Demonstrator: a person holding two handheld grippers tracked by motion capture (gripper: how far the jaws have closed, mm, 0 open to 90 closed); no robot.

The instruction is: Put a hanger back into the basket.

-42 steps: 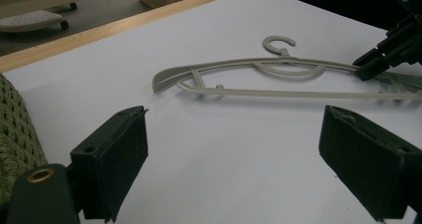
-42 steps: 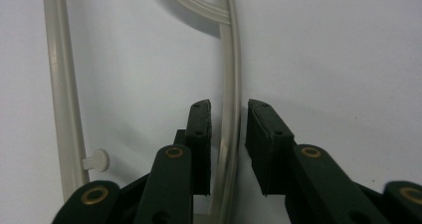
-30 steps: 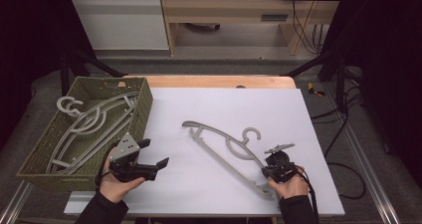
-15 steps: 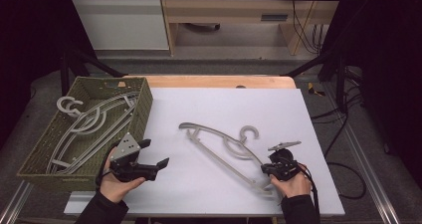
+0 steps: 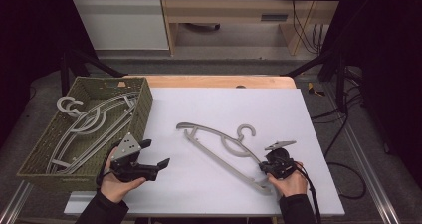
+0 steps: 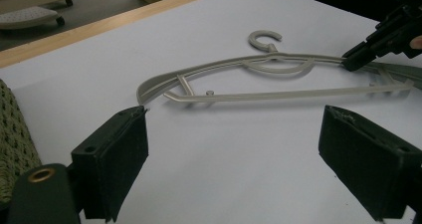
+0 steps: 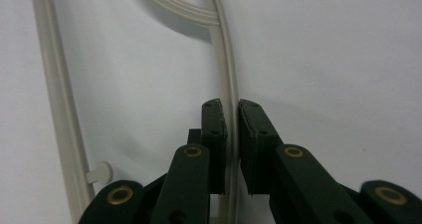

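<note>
A white rectangular surface (image 5: 298, 124) spans the scene, with a strip of bare wood along its far edge at 12 o'clock. At 9 o'clock on it sits a woven olive-green rectangular basket (image 5: 142, 107), in which several pale grey plastic hangers (image 5: 92, 127) lie stacked, their hooks pointing toward the basket's far left corner. On the open surface, just toward 5 o'clock of centre, a single pale grey plastic clothes hanger (image 5: 219, 149) lies flat and slanted, one shoulder end toward 10 o'clock and the other toward 5 o'clock, its hook (image 5: 246, 131) curling toward 1 o'clock. At 5 o'clock the right gripper (image 5: 264, 167) is held low at that hanger's near end; in the right gripper view its black jaws stand narrow and clamp the hanger's (image 7: 224, 50) upper arm between the pads (image 7: 215, 129). At 7 o'clock the left gripper (image 5: 157, 154), in the person's left hand (image 5: 117, 184) just beside the basket's near right corner, points across the surface toward the hanger (image 6: 278, 79), its jaws spread wide with nothing between them.
</note>
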